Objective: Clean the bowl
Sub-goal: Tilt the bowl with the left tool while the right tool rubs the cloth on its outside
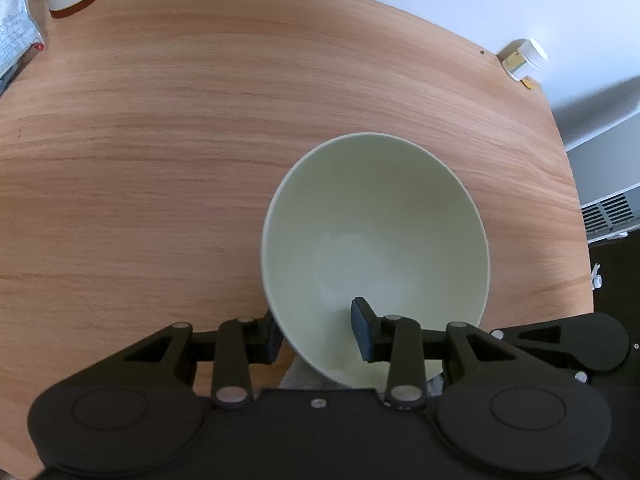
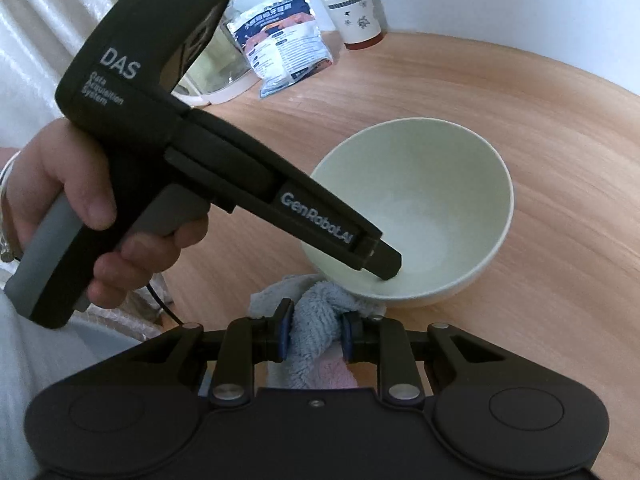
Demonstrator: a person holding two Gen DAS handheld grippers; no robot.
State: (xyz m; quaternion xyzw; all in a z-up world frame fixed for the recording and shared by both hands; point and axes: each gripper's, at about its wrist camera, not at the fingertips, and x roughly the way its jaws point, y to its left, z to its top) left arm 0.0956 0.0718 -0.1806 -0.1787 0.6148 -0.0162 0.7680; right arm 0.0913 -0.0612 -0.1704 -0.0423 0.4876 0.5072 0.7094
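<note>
A pale green bowl [image 1: 376, 240] sits on the wooden table, also seen in the right wrist view [image 2: 416, 208]. My left gripper [image 1: 316, 332] straddles the bowl's near wall, one finger inside and one outside; whether the pads press the wall I cannot tell. It shows from the side in the right wrist view [image 2: 380, 256], held by a hand. My right gripper [image 2: 314, 336] is shut on a bunched grey-blue cloth [image 2: 316, 320], just in front of the bowl's near rim. The cloth touches the bowl's outer wall.
A flowered tumbler [image 2: 352, 4], a printed packet [image 2: 284, 40] and a clear jug [image 2: 220, 64] stand at the table's back left. A small white jar [image 1: 524, 58] sits at the far right edge. The wooden table [image 1: 160, 140] ends close on the right.
</note>
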